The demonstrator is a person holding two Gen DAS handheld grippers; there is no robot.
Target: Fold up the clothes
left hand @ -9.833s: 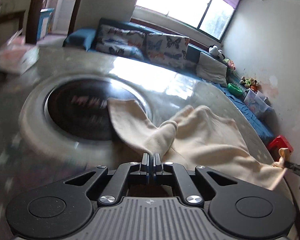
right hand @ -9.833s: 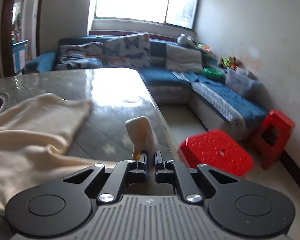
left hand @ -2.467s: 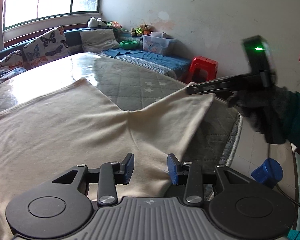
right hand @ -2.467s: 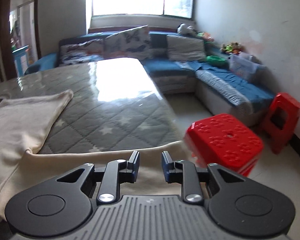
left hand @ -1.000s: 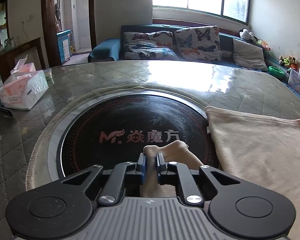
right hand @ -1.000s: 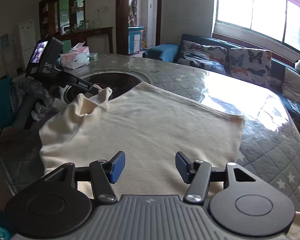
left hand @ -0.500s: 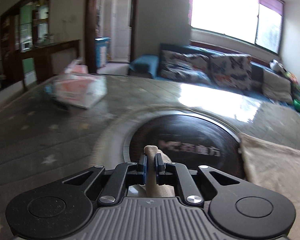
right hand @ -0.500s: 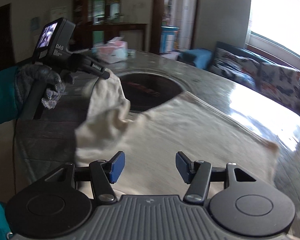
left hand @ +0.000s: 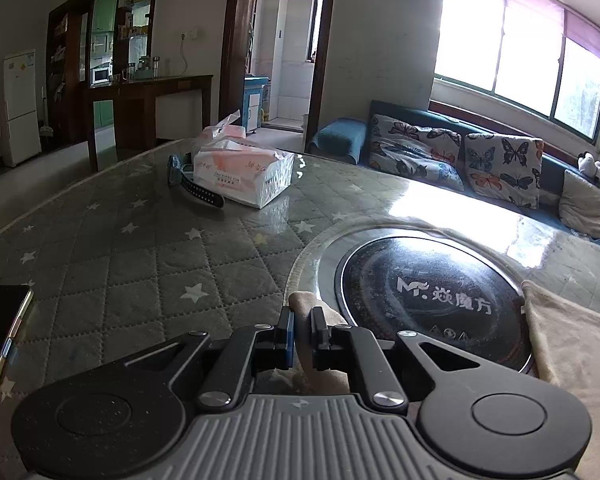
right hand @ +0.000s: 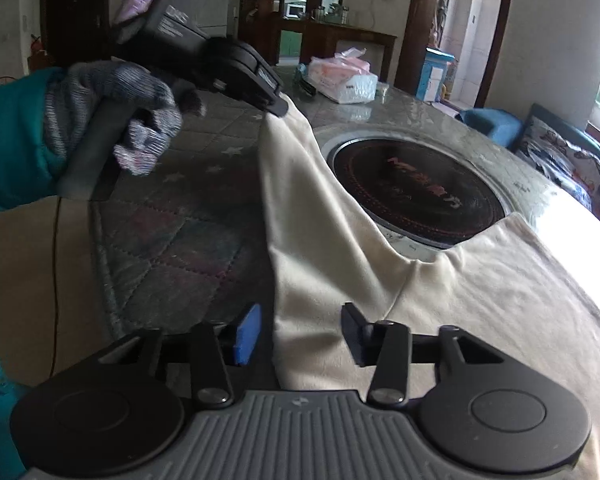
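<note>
L gripper (left hand: 301,334) pinching cream garment (right hand: 480,288) sleeve; R gripper (right hand: 300,330) jaws apart.

We are lifting the sleeve (right hand: 296,184) higher with our left gripper (left hand: 300,326), swinging it leftward away from the dark round plate (right hand: 416,188), while our right gripper (right hand: 300,332) is drawing closer over the cream garment (right hand: 480,300)
</note>
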